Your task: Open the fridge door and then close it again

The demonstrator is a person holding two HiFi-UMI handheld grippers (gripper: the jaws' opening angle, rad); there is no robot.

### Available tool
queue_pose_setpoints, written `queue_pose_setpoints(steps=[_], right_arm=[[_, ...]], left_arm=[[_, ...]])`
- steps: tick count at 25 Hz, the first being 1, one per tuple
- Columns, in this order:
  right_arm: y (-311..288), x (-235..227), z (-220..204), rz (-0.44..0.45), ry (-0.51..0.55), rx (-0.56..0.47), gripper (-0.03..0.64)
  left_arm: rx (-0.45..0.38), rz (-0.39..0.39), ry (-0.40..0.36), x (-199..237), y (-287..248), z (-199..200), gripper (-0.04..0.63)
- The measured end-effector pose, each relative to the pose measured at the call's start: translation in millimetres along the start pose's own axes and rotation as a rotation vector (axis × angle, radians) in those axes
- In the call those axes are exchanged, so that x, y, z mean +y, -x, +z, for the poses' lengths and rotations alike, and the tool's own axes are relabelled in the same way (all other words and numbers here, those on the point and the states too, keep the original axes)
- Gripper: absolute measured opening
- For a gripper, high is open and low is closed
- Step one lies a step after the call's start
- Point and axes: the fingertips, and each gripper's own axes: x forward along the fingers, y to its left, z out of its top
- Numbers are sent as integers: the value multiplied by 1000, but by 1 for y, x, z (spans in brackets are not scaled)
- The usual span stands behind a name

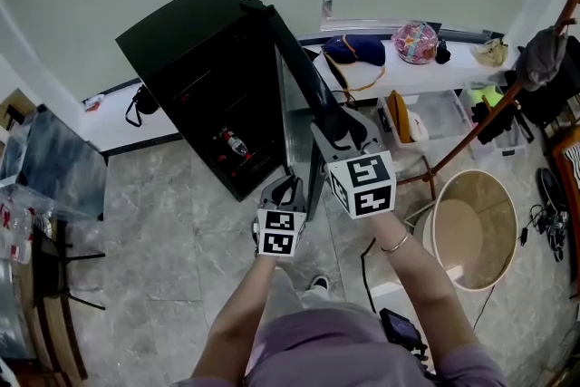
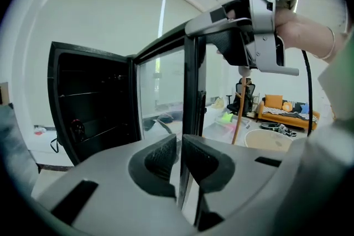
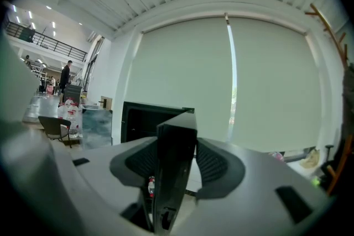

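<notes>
A black fridge (image 1: 195, 95) stands open against the wall, with a small bottle (image 1: 234, 143) on its lower shelf. Its glass door (image 1: 299, 68) swings out toward me. My right gripper (image 1: 340, 130) is shut on the door's top outer corner, and in the right gripper view the dark door edge (image 3: 177, 141) fills the gap between the right gripper's (image 3: 176, 166) pads. My left gripper (image 1: 288, 188) hangs lower, just left of the door's free edge. In the left gripper view the left gripper (image 2: 180, 157) is shut with nothing held, and the door frame (image 2: 192, 91) rises right behind it.
Right of the door a windowsill holds a blue bag (image 1: 355, 50) and a pink bag (image 1: 415, 42). Clear storage boxes (image 1: 435, 115), a wooden coat stand (image 1: 507, 100) and a round tub (image 1: 473, 229) crowd the right. A table and chair (image 1: 50, 172) stand at the left.
</notes>
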Motion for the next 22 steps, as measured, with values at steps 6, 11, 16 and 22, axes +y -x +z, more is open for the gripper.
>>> queue_pose_setpoints(steps=[6, 11, 16, 22], right_arm=[[5, -18, -3, -7, -14, 2, 218], [9, -34, -7, -19, -21, -6, 218], [11, -52, -10, -36, -29, -9, 215], [13, -80, -14, -54, -50, -17, 208]], left_arm=[[-20, 30, 20, 11, 0, 10, 32], [-53, 39, 25, 13, -7, 28, 32], [-84, 37, 43, 11, -15, 46, 33], [-141, 12, 17, -5, -32, 78, 62]])
